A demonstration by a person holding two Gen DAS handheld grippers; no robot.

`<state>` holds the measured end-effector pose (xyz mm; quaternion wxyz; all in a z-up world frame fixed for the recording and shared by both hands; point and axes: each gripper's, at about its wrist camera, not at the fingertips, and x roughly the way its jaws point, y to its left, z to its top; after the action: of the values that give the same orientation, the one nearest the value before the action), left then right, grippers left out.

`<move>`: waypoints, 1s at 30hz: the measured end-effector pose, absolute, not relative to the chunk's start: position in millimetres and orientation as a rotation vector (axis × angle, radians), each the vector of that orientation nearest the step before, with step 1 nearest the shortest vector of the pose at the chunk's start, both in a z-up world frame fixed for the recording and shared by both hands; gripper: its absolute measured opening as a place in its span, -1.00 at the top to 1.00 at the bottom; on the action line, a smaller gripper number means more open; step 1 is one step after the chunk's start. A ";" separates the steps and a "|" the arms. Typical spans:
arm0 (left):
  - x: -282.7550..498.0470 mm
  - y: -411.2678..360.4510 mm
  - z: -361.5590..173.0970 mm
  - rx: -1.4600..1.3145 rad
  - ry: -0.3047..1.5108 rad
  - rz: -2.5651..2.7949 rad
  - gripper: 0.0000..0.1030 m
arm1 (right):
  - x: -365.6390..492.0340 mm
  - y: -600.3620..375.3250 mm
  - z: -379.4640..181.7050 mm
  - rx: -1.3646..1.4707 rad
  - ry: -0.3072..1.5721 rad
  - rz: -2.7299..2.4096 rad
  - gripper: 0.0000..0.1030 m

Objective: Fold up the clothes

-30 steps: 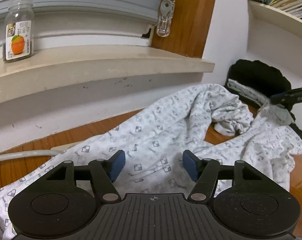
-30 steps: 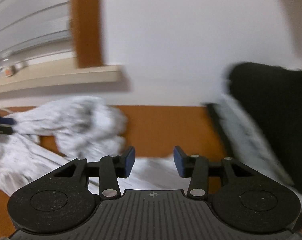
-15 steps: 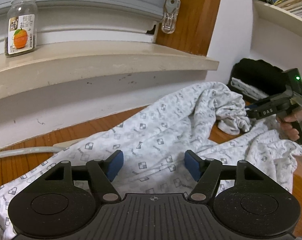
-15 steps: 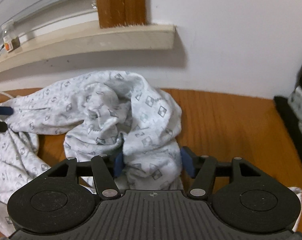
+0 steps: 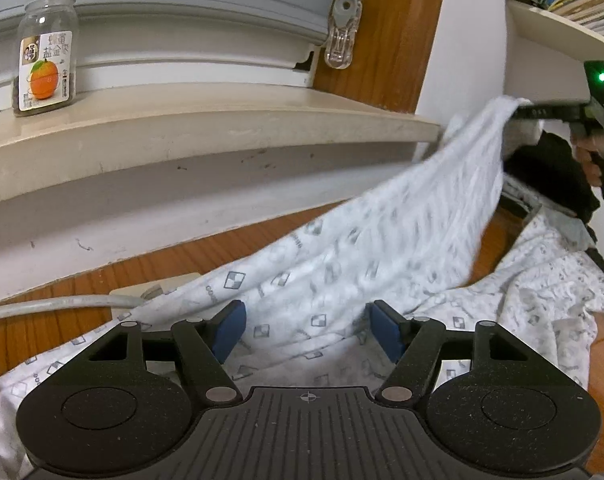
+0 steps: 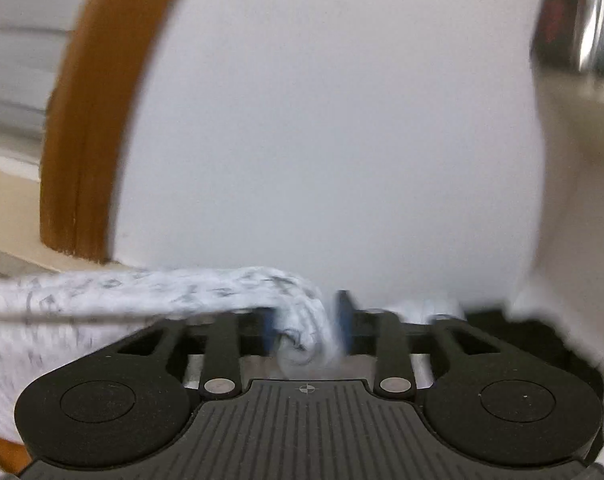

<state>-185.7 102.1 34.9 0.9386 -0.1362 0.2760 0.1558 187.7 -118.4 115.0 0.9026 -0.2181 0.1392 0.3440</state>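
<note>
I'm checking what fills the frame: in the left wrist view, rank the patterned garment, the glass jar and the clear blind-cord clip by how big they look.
1. patterned garment, by far the largest
2. glass jar
3. blind-cord clip, smallest

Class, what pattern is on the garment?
White garment with small grey checkered squares, clearest in the left wrist view.

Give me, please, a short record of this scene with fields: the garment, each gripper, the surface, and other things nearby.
garment: white patterned cloth, one end lifted off the table, the rest lying crumpled
right gripper: jaws closing, a bunched fold of the cloth between them, pads touching it; it holds that end up
left gripper: open, above the cloth, gripping nothing
surface: wooden table
windowsill: glass jar with an orange on its label
far right: black bag
near left: white cable
</note>
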 end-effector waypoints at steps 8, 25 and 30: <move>-186.6 99.5 36.6 -0.261 0.557 0.319 -0.50 | 192.9 -147.6 54.1 -0.301 0.575 0.870 -0.24; -179.0 99.3 33.9 -0.262 0.587 0.315 -0.55 | 145.1 -139.0 -1.1 -0.410 0.538 0.936 -1.00; -178.4 101.4 33.1 -0.275 0.594 0.312 -0.57 | 154.5 -141.4 -0.9 -0.379 0.588 0.973 -1.00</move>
<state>-178.4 101.4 33.1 0.9349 -0.1344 0.2908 0.1528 154.5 -141.4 -0.9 0.8258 -0.1784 0.2766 0.4580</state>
